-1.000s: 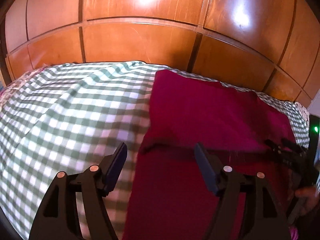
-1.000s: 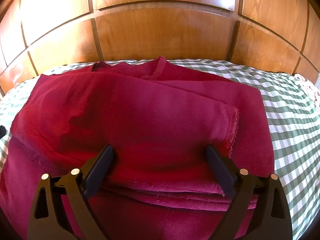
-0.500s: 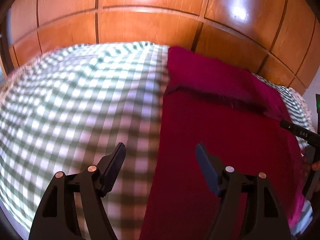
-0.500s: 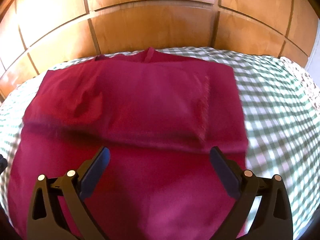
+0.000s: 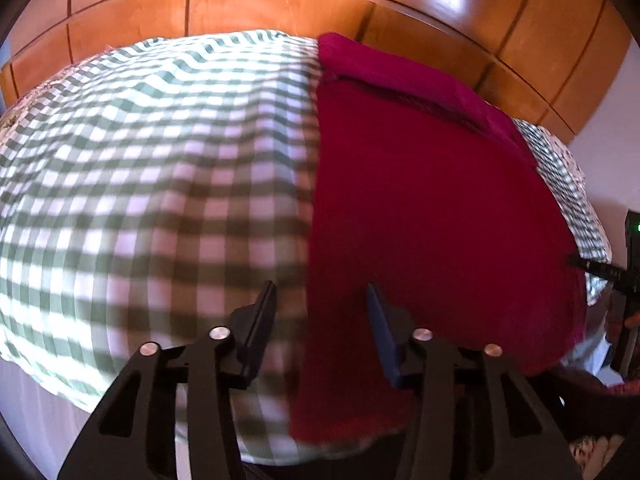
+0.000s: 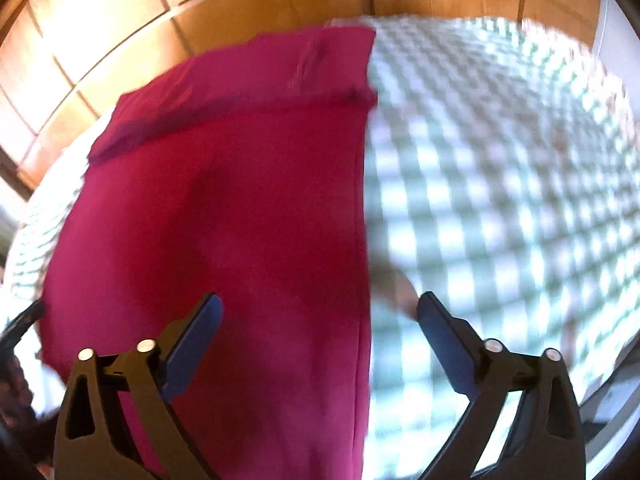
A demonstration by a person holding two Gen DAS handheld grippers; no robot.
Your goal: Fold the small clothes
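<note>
A dark red garment [image 5: 432, 216] lies flat on the green-and-white checked cloth [image 5: 152, 184], its far end folded back into a band [image 5: 400, 76]. My left gripper [image 5: 322, 330] is open and empty, hovering over the garment's left edge near its front corner. In the right wrist view the garment [image 6: 240, 208] fills the left half, its far fold [image 6: 256, 76] showing. My right gripper [image 6: 318, 344] is open and empty over the garment's right edge. The right gripper also shows at the right edge of the left wrist view [image 5: 616, 280].
Glossy wooden panels [image 5: 280, 4] rise right behind the checked surface. The surface's front edge [image 5: 72, 384] drops off just before the left gripper. Checked cloth [image 6: 500, 184] extends right of the garment. The right wrist view is motion-blurred.
Both grippers have pulled back toward the near end of the garment and spread apart, the left to its left edge, the right to its right edge. Both stay open. The garment lies unchanged.
</note>
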